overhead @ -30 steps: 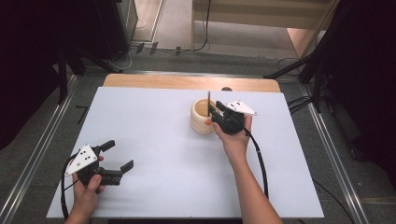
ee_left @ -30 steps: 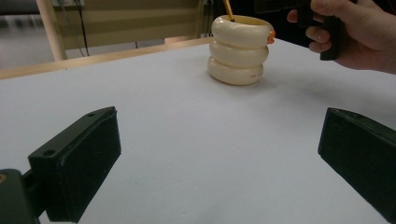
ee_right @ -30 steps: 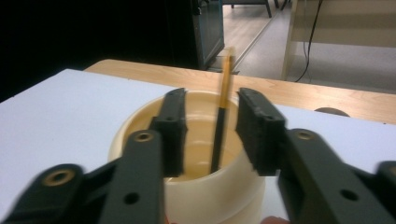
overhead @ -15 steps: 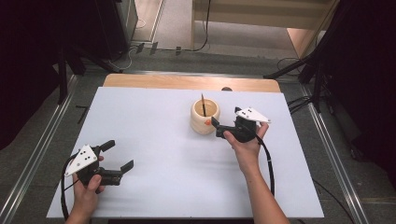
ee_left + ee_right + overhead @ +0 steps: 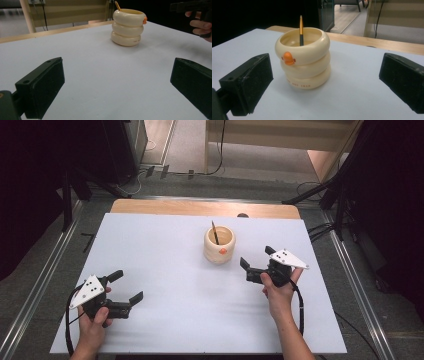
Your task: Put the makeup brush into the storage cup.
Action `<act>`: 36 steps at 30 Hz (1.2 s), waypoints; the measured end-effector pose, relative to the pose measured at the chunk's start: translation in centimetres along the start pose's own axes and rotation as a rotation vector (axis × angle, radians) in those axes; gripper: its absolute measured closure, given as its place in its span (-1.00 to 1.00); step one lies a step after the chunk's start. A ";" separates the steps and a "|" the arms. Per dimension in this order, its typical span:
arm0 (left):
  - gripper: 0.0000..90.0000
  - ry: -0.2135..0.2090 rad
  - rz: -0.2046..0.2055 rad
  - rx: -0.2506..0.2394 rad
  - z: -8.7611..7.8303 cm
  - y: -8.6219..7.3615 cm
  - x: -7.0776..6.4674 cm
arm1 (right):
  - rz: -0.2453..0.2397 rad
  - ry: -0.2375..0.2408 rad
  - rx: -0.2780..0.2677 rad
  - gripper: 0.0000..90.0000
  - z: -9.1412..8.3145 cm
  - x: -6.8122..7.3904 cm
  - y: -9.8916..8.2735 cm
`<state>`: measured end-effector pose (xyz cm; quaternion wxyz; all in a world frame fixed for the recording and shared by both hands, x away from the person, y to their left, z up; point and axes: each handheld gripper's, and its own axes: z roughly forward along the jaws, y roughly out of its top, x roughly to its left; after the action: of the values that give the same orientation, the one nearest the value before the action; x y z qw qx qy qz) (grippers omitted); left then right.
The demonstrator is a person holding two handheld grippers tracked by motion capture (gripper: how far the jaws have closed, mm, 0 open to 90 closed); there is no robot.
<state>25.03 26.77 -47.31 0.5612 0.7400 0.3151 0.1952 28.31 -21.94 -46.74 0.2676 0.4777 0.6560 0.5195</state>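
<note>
One pen [image 5: 300, 31] in cup [image 5: 303, 60], orange beak [image 5: 288, 58] facing right tongs [image 5: 325, 85]

Cream, orange and black on a white table

Just ahead of the right gripper [image 5: 255, 261], black-jawed with a pale grey plate dotted dark, stands a cream ringed pot [image 5: 219, 245] bearing a small orange beak-like knob [image 5: 288, 57] and faint brownish lettering near its base; the stick [image 5: 301, 31] in it is orange above, black below. The left gripper [image 5: 126, 286] is black too, over the white table [image 5: 165, 265], whose far edge is tan wood.
</note>
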 end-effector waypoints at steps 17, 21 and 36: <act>-1.00 0.002 -0.005 0.001 0.0 0.0 -0.1 | 0.020 -0.022 0.015 -1.00 -3.4 -2.0 -3.3; -1.00 0.001 -0.007 0.000 0.0 -0.1 0.0 | 0.034 -0.030 0.018 -1.00 -4.1 -2.7 -3.9; -1.00 0.005 -0.011 -0.004 -0.1 0.0 0.0 | 0.025 -0.043 0.027 -1.00 -6.5 -3.7 -5.3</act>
<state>24.91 26.82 -47.29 0.5630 0.7367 0.3201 0.1945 22.40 -28.04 -50.21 0.2686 0.5007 0.6511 0.5033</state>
